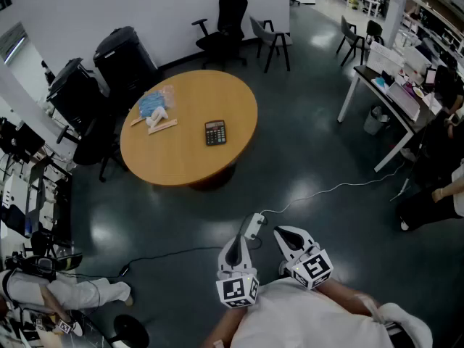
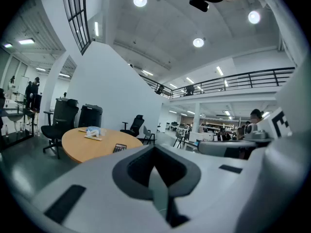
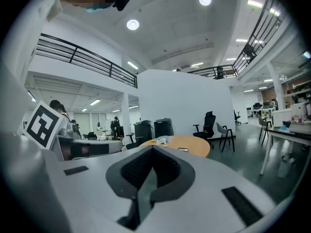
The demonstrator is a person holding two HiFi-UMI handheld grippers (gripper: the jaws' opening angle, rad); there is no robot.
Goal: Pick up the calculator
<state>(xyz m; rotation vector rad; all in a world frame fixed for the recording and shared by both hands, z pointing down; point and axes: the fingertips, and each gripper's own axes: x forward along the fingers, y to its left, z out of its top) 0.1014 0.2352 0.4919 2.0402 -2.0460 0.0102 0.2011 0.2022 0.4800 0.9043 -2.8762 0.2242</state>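
Note:
A dark calculator (image 1: pixel 215 132) lies flat on the round wooden table (image 1: pixel 181 158), right of its middle. It shows small in the left gripper view as the calculator (image 2: pixel 119 148) and in the right gripper view as the calculator (image 3: pixel 183 150). My left gripper (image 1: pixel 234 252) and right gripper (image 1: pixel 284 236) are held close to my body, well short of the table, over the dark floor. Both point roughly level toward the table. Each has its jaws together with nothing between them.
A blue-and-white plastic bag with wooden sticks (image 1: pixel 154 110) lies on the table's far left. Black office chairs (image 1: pixel 221 27) and black bins (image 1: pixel 123 60) stand behind the table. A white power strip with cable (image 1: pixel 253 225) lies on the floor just ahead of my grippers. Desks (image 1: pixel 395 93) stand at right.

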